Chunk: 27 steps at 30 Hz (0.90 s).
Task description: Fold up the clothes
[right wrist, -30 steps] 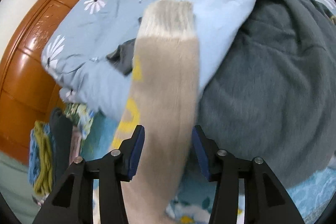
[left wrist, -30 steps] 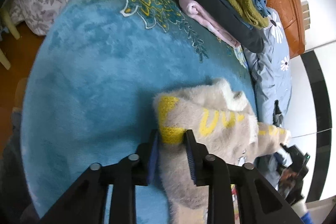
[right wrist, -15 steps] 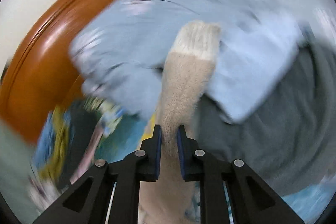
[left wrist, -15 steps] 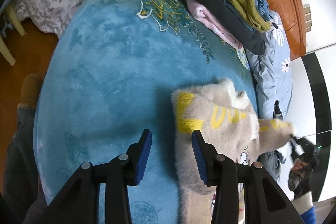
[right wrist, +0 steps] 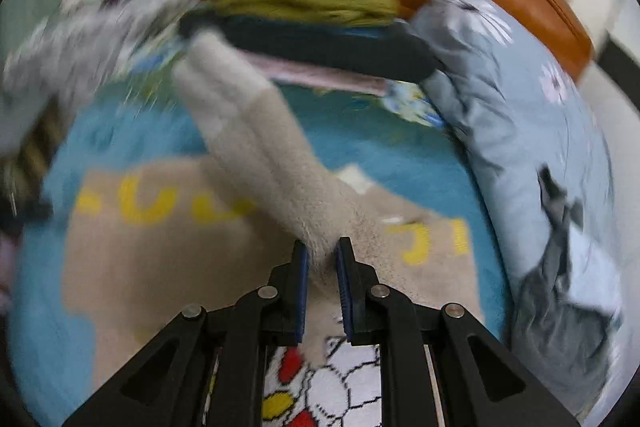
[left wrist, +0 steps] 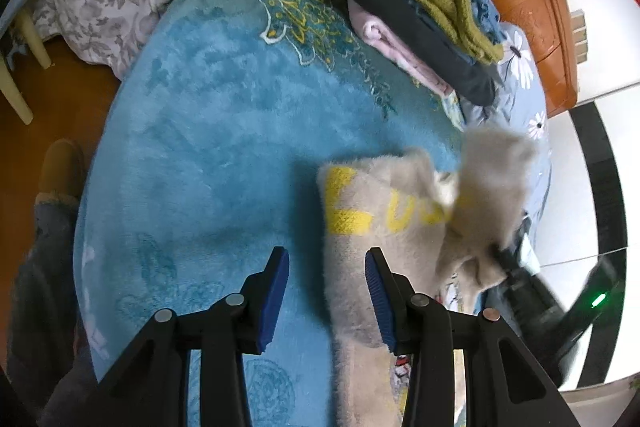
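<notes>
- On the far left, the bed's blue blanket (left wrist: 208, 131) lies bare under the left gripper (left wrist: 326, 291). Its fingers (left wrist: 276, 291) stand spread apart and grasp nothing.
- Just right of that gap lies the beige sweater (left wrist: 372, 211), spread on the blanket with its yellow lettering up. Its left edge passes close inside the left gripper's right-hand finger, so the cloth sits to the right of these fingers, not squarely between them.
- In the left wrist view the sweater's body runs lengthwise from the camera toward the headboard. The lettered band crosses it from left to right.
- Further right, the sweater's sleeve (right wrist: 256, 147) is lifted off the body. The right gripper (right wrist: 322, 291) is clenched on it near the shoulder end.
- From those fingers the sleeve's long axis runs up and to the left, and its pale cuff points toward the pile of folded clothes (right wrist: 304, 7) at the headboard. It hangs over the sweater's chest, so I judge a sleeve fold is in hand, and the move to come turns on laying that axis across the lettering.
- The right hand is the one on the sleeve. The left is nearer the sweater's left edge.
</notes>
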Tool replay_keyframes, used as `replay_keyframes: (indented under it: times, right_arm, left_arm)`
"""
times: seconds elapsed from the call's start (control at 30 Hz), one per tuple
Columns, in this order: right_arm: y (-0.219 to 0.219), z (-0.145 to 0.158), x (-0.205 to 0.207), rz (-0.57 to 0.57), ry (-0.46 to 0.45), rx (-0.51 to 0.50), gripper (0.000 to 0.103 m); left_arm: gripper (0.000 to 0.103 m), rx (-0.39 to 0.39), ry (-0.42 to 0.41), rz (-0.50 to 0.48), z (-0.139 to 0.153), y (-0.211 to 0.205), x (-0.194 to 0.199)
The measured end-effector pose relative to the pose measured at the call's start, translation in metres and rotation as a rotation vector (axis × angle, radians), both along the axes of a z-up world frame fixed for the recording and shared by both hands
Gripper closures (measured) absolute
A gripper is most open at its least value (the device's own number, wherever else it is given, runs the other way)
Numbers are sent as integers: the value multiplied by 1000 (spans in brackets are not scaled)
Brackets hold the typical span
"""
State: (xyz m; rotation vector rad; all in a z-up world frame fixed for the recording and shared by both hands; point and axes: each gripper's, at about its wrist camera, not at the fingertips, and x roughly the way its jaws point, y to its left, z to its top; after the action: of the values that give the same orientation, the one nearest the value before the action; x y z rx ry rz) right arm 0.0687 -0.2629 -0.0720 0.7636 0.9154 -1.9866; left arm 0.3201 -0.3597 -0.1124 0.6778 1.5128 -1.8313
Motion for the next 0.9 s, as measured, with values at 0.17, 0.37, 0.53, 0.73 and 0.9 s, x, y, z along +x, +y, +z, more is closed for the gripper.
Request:
replay_keyframes:
  times: [0.17, 0.37, 0.53, 0.73, 0.9]
  right_arm:
    - [9, -11, 34, 93, 147, 57, 89]
    - [14, -40, 59, 189, 198, 161, 89]
    - [14, -53, 68, 209, 192, 200, 87]
    - [24, -45, 68, 204, 162, 190, 85]
    - [34, -31, 64, 177, 137, 164, 81]
  left_arm:
    - [59, 18, 61, 19, 2, 1, 2]
    - [57, 87, 172, 11, -2, 2, -6]
    - [51, 160, 262, 6, -10, 3, -17]
    - [53, 151, 232, -28, -9, 9, -40]
    - [102, 85, 129, -17, -4, 13, -45]
